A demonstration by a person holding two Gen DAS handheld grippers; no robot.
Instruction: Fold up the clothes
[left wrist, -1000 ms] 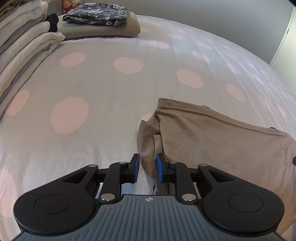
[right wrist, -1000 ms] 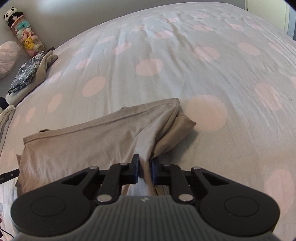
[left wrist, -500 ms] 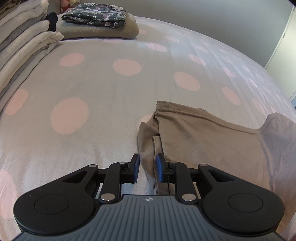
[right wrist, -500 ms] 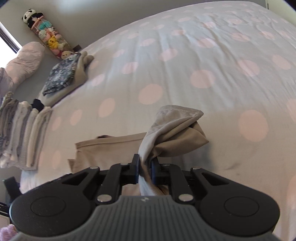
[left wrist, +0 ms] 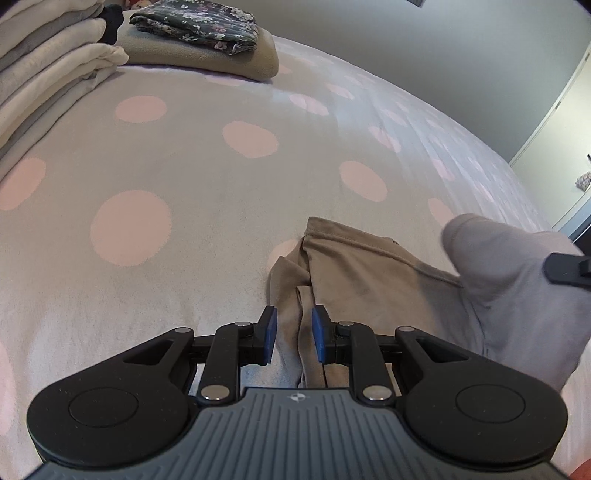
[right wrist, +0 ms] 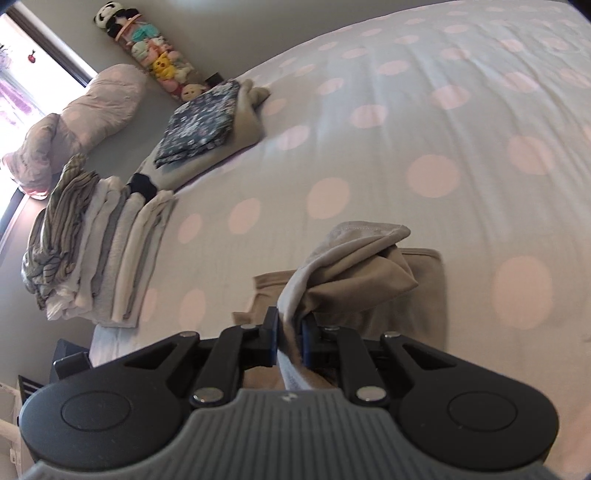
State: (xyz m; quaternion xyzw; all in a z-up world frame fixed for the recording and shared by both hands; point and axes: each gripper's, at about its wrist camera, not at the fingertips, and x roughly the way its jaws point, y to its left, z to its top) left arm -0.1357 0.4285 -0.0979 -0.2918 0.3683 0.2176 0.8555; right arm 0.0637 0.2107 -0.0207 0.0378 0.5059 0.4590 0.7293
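While the tan garment [left wrist: 373,269] is lying partly spread on the polka-dot bedspread [left wrist: 184,177], one bunched end of it is being gripped by the left gripper [left wrist: 294,334], whose blue fingers [left wrist: 320,334] are set narrowly with a gathered strip of cloth running between them. In the left wrist view the right-hand fingertip is pressing on the cloth, while a slim gap is showing beside the other one.

The opposite end of the garment is being held up off the bed by the right gripper [right wrist: 289,332]; its fingers [right wrist: 272,334] are nearly closed, pinching a fold whose paler inner side is being shown, and the lifted cloth is draping over the flat part below it. In the left wrist view this raised end is being seen at the right, with a dark edge of the right gripper beside it.

A stack of folded pale clothes [right wrist: 103,254] is resting at the bed's edge, and a folded dark floral piece [left wrist: 199,20] is lying on a folded beige one [left wrist: 221,59] just beyond it, well apart from the garment. A column of plush toys [right wrist: 155,59] is being kept against the wall, near a pink pillow [right wrist: 77,118].
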